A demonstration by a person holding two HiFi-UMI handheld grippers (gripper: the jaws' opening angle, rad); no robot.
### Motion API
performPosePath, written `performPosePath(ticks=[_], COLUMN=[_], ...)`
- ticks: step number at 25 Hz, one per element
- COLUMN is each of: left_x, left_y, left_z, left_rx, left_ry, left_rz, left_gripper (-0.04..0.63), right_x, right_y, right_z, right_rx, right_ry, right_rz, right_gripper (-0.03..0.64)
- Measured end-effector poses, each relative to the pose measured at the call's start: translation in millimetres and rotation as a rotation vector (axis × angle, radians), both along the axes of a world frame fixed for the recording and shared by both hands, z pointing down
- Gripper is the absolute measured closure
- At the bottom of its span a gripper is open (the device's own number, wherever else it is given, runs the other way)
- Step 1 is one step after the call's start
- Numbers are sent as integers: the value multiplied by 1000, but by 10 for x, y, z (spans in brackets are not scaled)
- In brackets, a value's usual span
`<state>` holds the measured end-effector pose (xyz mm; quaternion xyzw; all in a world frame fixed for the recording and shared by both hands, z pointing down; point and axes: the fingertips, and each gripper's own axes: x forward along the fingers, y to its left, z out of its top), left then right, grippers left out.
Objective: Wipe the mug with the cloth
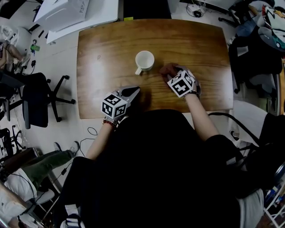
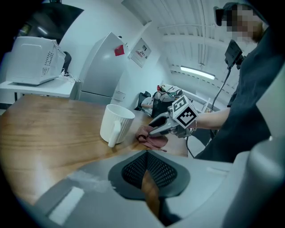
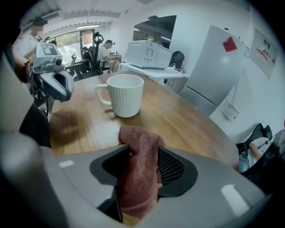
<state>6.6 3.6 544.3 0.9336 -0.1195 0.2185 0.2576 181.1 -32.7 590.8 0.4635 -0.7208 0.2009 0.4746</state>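
A white ribbed mug point(image 1: 144, 61) stands upright near the middle of the wooden table point(image 1: 107, 49), its handle toward me. A reddish-brown cloth point(image 1: 167, 69) lies bunched on the table just right of it. My right gripper point(image 1: 171, 74) is at the cloth, jaws apart; in the right gripper view the cloth point(image 3: 139, 171) hangs loosely between them, with the mug point(image 3: 125, 94) a little ahead. My left gripper point(image 1: 135, 91) is low over the front of the table, shut and empty. It points at the mug point(image 2: 116, 124) and the cloth point(image 2: 154, 140).
A black office chair point(image 1: 41, 99) stands left of the table, and white boxes point(image 1: 67, 11) lie beyond its far left corner. A seated person's legs point(image 1: 42, 162) are at lower left. Bags and gear point(image 1: 260, 40) crowd the right side.
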Motion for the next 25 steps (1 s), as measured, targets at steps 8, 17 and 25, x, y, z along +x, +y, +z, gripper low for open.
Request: performPosePath(ticks=[8,17,25], left_x=[-53,-200,-526], left_y=[-168,-595,-588], left_z=[-185,-1004,-1179], left_rx=[0,-12,-8], left_ry=[61,354,362], left_rz=[-75,-260,-317], left_gripper=[591,591,591], right_x=[98,79,8], right_y=[-61,-194,-16], right_z=[-679,-2222,-2323], right_rx=[162,599,678], right_ry=[-226,-416,-400], right_rz=[133,141,158], right_gripper=[391,397,426])
